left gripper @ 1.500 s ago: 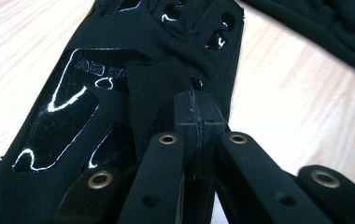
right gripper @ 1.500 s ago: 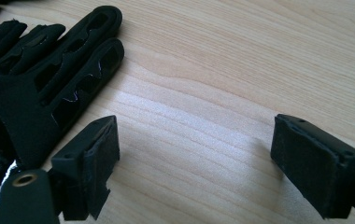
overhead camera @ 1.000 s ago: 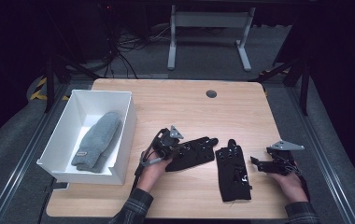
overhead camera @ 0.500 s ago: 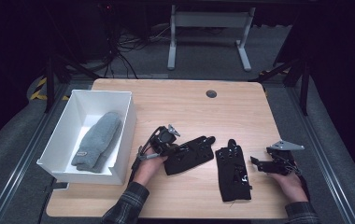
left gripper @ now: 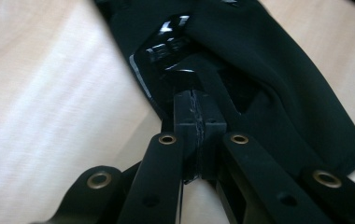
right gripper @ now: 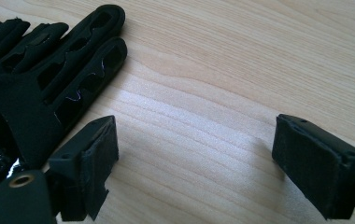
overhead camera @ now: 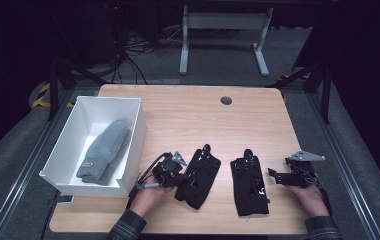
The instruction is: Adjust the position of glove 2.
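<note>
Two black gloves lie on the wooden table (overhead camera: 188, 115). My left gripper (overhead camera: 179, 176) (left gripper: 196, 109) is shut on the cuff edge of the left black glove (overhead camera: 200, 172) (left gripper: 269, 70); its pads meet with a fold of fabric pinched at the tips. The right black glove (overhead camera: 248, 185) (right gripper: 49, 70) lies flat, fingers pointing away from me. Just right of that glove, my right gripper (overhead camera: 277, 176) (right gripper: 194, 154) rests low over the table, open, with bare wood between its jaws.
A white bin (overhead camera: 139, 131) stands at the table's left edge with a grey knitted mitten (overhead camera: 105, 150) inside. A round cable hole (overhead camera: 226, 100) sits near the far edge. Dark floor and a desk frame lie beyond.
My left gripper has pulled back toward me and slightly left, dragging the left black glove, which has swung to a more upright angle. The right gripper and right glove have stayed put.
</note>
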Demonstrator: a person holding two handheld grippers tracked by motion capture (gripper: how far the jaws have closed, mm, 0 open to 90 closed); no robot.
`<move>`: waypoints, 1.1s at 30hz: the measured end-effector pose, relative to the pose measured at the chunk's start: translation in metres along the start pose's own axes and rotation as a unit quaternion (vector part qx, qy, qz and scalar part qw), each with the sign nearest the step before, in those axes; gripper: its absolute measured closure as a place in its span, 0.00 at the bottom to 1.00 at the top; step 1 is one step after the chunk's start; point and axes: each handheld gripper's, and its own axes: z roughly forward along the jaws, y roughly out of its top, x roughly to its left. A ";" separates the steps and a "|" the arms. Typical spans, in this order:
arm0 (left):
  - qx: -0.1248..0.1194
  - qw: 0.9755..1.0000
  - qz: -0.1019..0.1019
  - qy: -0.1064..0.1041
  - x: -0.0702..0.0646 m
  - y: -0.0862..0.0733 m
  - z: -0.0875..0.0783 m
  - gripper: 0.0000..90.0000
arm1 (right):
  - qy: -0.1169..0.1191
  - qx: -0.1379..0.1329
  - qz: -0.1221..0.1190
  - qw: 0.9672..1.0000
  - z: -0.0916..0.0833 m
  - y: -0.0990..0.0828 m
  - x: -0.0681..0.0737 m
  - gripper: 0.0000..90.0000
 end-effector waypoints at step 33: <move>-0.046 0.998 -0.040 0.022 0.019 0.017 0.018 0.96 | 0.037 -0.014 -0.017 0.999 -0.013 0.006 0.010 0.59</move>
